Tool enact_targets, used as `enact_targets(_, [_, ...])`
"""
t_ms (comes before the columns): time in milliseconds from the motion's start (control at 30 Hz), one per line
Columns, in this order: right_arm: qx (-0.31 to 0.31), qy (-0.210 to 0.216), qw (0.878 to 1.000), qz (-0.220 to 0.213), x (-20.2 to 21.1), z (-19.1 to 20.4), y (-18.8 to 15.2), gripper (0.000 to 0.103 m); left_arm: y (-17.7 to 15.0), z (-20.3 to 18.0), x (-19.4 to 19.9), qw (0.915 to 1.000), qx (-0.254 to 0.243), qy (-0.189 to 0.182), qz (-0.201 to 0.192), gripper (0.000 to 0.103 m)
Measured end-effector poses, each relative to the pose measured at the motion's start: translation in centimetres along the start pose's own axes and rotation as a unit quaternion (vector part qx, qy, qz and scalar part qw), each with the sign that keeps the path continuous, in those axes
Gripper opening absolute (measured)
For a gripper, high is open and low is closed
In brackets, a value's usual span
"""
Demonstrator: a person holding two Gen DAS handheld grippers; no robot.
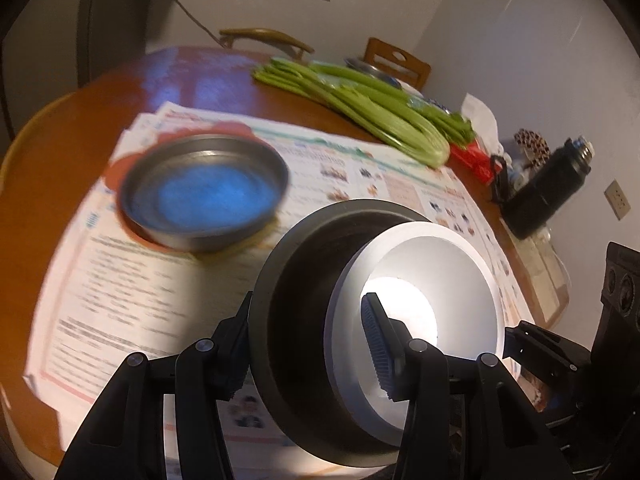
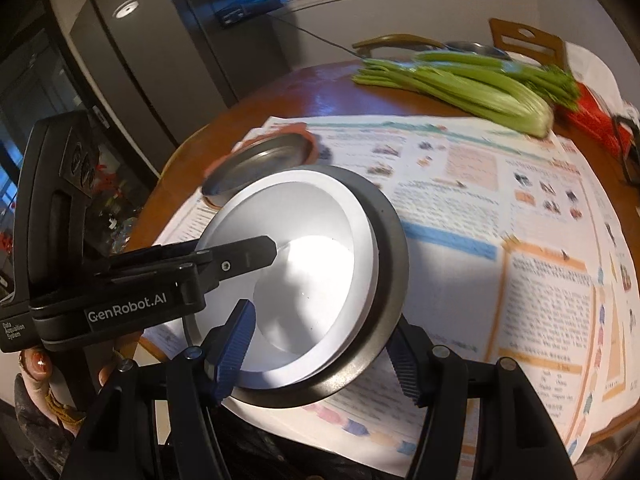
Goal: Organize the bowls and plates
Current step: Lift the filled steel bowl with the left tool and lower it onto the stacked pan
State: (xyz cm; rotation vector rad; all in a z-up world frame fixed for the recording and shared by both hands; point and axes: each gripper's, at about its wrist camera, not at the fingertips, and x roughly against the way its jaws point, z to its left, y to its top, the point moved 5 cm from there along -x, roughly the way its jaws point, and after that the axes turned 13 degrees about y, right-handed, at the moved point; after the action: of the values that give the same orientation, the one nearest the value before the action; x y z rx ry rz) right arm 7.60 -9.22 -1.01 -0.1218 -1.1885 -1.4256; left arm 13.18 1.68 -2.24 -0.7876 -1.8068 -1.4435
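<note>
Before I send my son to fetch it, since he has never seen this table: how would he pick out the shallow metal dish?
On the round wooden table lies a spread of printed paper. The shallow metal dish sits alone on its far left part. Unlike the nested dark bowl and white bowl held by grippers, it is low, grey and free-standing.

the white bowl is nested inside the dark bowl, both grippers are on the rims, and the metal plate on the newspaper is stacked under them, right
Not quite. The metal plate lies apart on the newspaper, beside the dark bowl, as the left wrist view shows. The white bowl is nested inside it, with the left gripper and the right gripper at the rims.
</note>
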Motion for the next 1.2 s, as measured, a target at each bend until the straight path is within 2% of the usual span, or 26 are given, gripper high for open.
enact_targets(333, [0.030, 0.011, 1.000, -0.002, -2.0, 2.8, 3.8, 0.064, 3.6, 4.0, 1.5, 0.9993, 0.015, 0.016, -0.030, 0.051])
enact_targets(733, [0.074, 0.024, 0.997, -0.019, -5.3, 5.9, 11.3, 0.064, 9.9, 9.1, 1.2, 0.9968, 0.035, 0.042, -0.059, 0.051])
enact_targets(933, [0.072, 0.013, 0.997, -0.001, -8.2, 5.4, 12.9, 0.064, 10.5, 10.6, -2.5, 0.9979, 0.048, 0.036, -0.027, 0.051])
enact_targets(1200, [0.050, 0.012, 0.998, 0.028, -11.3, 3.7, 12.5, 0.064, 10.1, 11.1, -5.2, 0.9979, 0.049, 0.041, -0.008, 0.051])
